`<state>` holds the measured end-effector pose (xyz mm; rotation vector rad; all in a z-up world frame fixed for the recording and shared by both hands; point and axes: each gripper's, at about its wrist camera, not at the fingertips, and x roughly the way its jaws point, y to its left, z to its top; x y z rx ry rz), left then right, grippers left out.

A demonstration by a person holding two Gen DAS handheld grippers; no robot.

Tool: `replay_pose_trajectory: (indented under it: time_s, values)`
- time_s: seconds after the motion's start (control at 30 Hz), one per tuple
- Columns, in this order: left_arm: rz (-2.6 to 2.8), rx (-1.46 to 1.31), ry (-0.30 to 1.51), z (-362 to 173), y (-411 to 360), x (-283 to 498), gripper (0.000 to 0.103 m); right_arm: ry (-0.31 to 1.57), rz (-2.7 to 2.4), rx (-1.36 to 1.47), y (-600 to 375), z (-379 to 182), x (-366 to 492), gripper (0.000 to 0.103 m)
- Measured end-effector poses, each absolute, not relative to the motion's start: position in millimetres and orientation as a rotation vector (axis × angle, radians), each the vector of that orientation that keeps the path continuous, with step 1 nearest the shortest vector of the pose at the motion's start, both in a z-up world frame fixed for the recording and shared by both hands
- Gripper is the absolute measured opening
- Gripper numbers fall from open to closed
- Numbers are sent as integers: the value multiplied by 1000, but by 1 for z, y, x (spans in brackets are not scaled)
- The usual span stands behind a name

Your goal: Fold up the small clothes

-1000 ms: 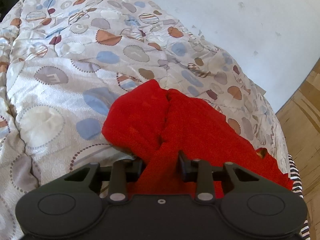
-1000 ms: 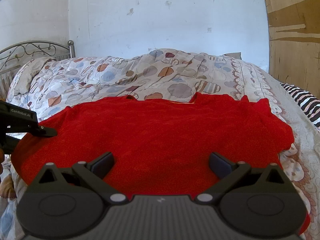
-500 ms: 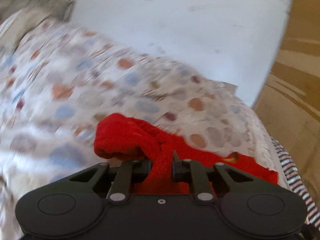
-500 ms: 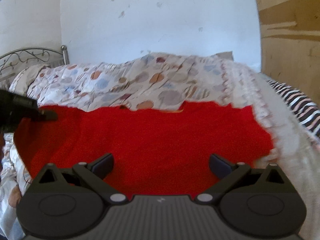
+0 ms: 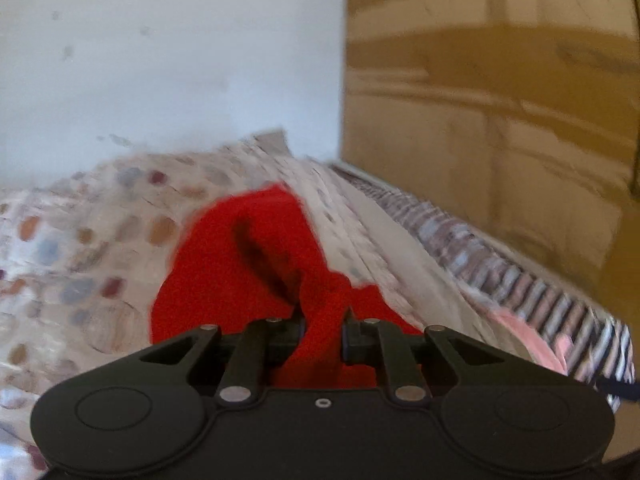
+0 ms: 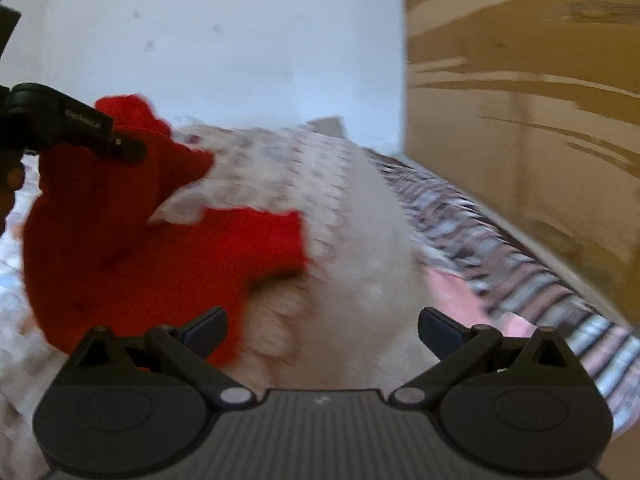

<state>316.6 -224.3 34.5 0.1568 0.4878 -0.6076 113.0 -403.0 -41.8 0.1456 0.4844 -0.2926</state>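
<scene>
One red sweater (image 6: 132, 248), two grippers. Left gripper (image 5: 323, 326) has just closed, pinching a bunched fold, lifting that side above the quilt (image 6: 320, 168). Right gripper (image 6: 322, 326) gapes wide, empty. Sweater's direction unclear.

Lettering on left gripper (image 6: 132, 148): one short line of small pale print on the side of the black plastic two-finger gripper, seen from the right wrist view; too blurred to read.
Mark on right gripper (image 6: 322, 322): a tiny pale mark at the middle of the ribbed grey body, near its front edge; shape not legible.
Other surfaces: no readable text, numbers or signs.
</scene>
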Motion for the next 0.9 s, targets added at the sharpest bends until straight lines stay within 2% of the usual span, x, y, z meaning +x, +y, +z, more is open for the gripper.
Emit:
replay_pose_trajectory:
  time_s: [0.13, 0.3, 0.4, 0.47, 0.53, 0.77, 0.9]
  values:
    - [-621, 204, 586, 4, -236, 313, 17, 512, -329, 194, -418, -50, 99, 103]
    - [-624, 261, 536, -2, -228, 298, 23, 509, -336, 215, -428, -53, 100, 103]
    - [-677, 239, 529, 3, -217, 292, 47, 502, -316, 242, -427, -52, 106, 103]
    - [-720, 193, 514, 12, -204, 284, 73, 494, -300, 265, -426, -51, 107, 103]
    - [-752, 161, 490, 19, -194, 274, 83, 496, -285, 281, -426, -50, 112, 103]
    - [-712, 220, 360, 24, -160, 235, 102, 499, -213, 325, -428, -45, 128, 103]
    - [-641, 352, 328, 14, -158, 229, 100, 479, -98, 424, -432, -31, 150, 103]
